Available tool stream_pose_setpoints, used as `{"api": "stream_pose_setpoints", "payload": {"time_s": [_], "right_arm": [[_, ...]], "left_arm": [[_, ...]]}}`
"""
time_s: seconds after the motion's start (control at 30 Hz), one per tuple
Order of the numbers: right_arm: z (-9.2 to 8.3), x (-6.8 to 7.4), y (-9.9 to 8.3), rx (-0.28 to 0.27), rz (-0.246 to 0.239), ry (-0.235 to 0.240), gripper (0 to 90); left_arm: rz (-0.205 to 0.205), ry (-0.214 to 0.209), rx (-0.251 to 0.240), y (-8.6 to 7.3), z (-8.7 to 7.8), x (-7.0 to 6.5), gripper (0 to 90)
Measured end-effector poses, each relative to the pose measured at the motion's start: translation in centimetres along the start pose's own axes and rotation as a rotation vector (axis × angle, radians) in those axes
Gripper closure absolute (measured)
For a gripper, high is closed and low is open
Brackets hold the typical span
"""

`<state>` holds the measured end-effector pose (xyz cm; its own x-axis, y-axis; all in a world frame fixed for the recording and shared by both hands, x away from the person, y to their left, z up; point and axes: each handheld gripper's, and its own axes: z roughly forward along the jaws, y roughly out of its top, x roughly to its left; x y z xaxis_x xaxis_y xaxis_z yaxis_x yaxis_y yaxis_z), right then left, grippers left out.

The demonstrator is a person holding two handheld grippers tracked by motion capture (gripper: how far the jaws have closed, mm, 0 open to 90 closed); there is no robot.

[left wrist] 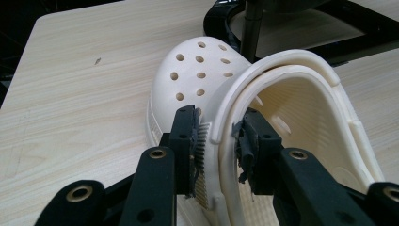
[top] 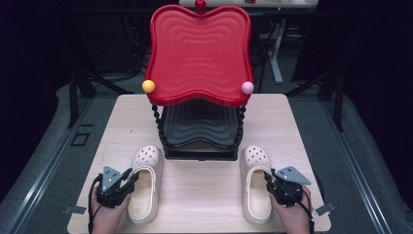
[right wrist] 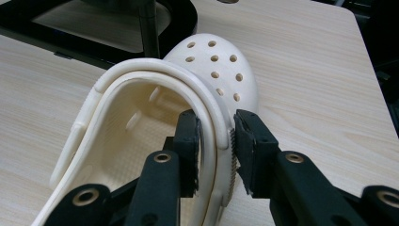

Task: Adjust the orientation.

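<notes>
Two cream clogs with holes in their toes lie on the wooden table point(top: 204, 195), toes pointing away from me. My left gripper point(top: 132, 176) is at the left clog point(top: 146, 157), and my right gripper point(top: 268, 176) is at the right clog point(top: 255, 156). In the left gripper view the left gripper point(left wrist: 219, 141) straddles the side wall and strap of the left clog point(left wrist: 197, 70), one jaw outside and one inside, shut on it. In the right gripper view the right gripper point(right wrist: 217, 146) pinches the rim of the right clog point(right wrist: 221, 61) the same way.
A two-tier rack stands at the table's far middle: a wavy red tray point(top: 199, 48) on top and a black tray point(top: 199, 126) below, on twisted black posts. A yellow ball point(top: 148, 86) and a pink ball point(top: 247, 87) sit at the red tray's front corners.
</notes>
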<state>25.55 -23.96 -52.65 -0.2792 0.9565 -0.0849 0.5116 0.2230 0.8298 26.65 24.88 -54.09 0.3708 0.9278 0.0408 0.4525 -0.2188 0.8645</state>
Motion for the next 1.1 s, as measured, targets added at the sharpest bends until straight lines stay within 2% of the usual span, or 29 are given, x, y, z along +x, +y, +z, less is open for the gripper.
{"api": "stream_pose_setpoints", "payload": {"time_s": [0.17,0.3,0.47,0.57,0.7,0.9,1.1], "right_arm": [[0.1,0.0,0.1,0.003,-0.003,0.003,71.6],[-0.1,0.2,0.2,0.009,-0.023,-0.012,73.6],[-0.3,0.5,0.2,0.017,-0.019,0.004,73.8],[-0.5,0.7,0.2,0.022,-0.026,0.008,74.1],[-0.8,0.9,0.2,0.009,-0.026,0.011,74.5],[-1.2,1.0,0.2,0.01,-0.026,0.012,74.6],[-1.7,1.0,0.3,-0.006,-0.016,0.011,74.6]], "left_arm": [[-0.006,0.001,0.002,0.1,0.1,0.0,68.8],[0.003,0.004,0.011,0.2,0.1,0.1,71.5],[-0.009,0.003,0.016,0.3,0.0,0.4,72.6],[0.004,0.006,0.018,0.3,0.0,0.3,73.3],[0.009,0.002,0.02,0.3,-0.3,0.4,74.0],[-0.013,-0.011,0.012,0.2,-0.7,0.8,74.6],[-0.014,-0.024,-0.001,0.3,-1.3,0.8,74.8]]}}
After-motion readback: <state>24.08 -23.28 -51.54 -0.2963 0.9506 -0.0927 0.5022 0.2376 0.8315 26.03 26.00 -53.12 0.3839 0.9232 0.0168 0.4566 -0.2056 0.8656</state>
